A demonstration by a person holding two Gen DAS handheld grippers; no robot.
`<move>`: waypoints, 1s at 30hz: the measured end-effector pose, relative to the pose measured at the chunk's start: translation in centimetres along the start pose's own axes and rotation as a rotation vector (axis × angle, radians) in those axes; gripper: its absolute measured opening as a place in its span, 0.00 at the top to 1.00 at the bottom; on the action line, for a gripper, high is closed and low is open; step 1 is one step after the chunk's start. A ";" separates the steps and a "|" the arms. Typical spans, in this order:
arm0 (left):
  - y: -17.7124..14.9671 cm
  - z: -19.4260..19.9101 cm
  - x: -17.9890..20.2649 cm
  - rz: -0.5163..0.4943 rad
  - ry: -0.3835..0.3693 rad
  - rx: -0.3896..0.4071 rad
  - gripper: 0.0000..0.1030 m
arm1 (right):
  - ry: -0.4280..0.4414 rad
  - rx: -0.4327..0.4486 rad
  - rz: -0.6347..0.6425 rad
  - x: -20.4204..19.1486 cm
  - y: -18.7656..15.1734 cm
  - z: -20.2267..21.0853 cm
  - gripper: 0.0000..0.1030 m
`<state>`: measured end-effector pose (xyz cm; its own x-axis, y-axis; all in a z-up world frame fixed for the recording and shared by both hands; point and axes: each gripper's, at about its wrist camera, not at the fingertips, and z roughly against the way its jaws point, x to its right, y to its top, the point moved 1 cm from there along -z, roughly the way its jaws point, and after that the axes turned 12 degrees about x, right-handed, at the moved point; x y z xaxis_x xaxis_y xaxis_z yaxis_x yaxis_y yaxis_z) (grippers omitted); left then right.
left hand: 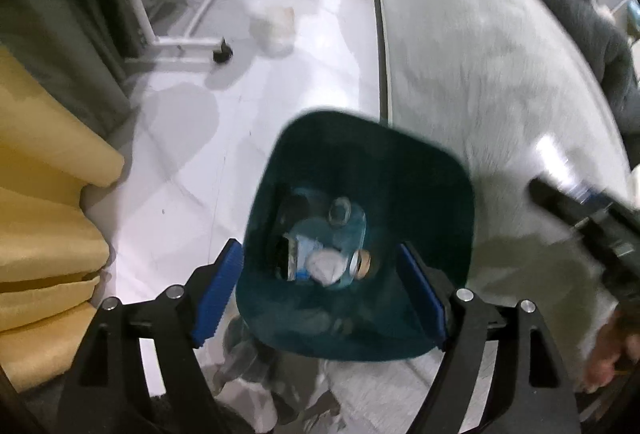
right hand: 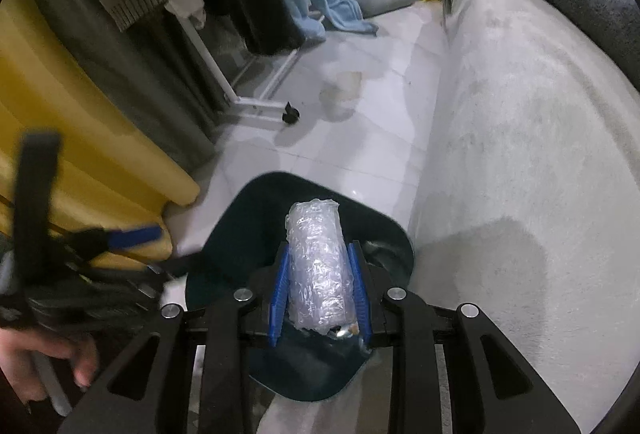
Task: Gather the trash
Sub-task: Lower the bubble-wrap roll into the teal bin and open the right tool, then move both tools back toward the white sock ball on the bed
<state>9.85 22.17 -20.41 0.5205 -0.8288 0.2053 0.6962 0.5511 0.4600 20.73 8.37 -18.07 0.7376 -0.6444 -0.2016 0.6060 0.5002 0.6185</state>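
Holding a roll of bubble wrap between its blue pads, your right gripper is clenched on it, just above the dark teal bin. Your left gripper is spread wide, its jaws on both sides of the bin; whether they press its walls, you cannot tell. Bottles and crumpled paper lie inside, ahead of the jaws.
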 end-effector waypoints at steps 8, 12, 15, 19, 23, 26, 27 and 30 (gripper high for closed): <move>2.4 5.5 1.4 -0.013 -0.080 0.270 0.15 | -0.004 -0.054 0.036 -1.3 -1.2 -2.0 0.50; 3.3 7.7 2.5 -0.031 -0.132 0.362 0.14 | 0.001 -0.026 0.018 -1.1 -0.2 -1.5 0.39; 3.8 9.0 3.1 -0.037 -0.162 0.412 0.14 | 0.000 -0.002 0.017 -1.0 0.5 -0.7 0.31; 4.2 11.0 4.8 -0.069 -0.208 0.469 0.13 | 0.003 0.057 0.024 -0.6 1.7 1.2 0.22; 4.3 12.9 7.3 -0.168 -0.226 0.530 0.12 | 0.008 0.115 0.018 0.1 2.1 3.5 0.17; 3.7 13.8 9.1 -0.238 -0.245 0.565 0.10 | -0.001 0.174 -0.002 1.4 2.1 6.1 0.15; 3.5 14.2 9.7 -0.257 -0.252 0.576 0.09 | -0.006 0.188 -0.005 1.7 2.1 6.7 0.14; 3.0 15.0 11.3 -0.289 -0.280 0.600 0.08 | -0.037 0.221 0.002 2.7 1.8 8.4 0.14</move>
<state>10.38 13.00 -3.72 0.1545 -0.9713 0.1806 0.3538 0.2250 0.9079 21.33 2.67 -11.07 0.7249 -0.6662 -0.1750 0.5217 0.3651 0.7710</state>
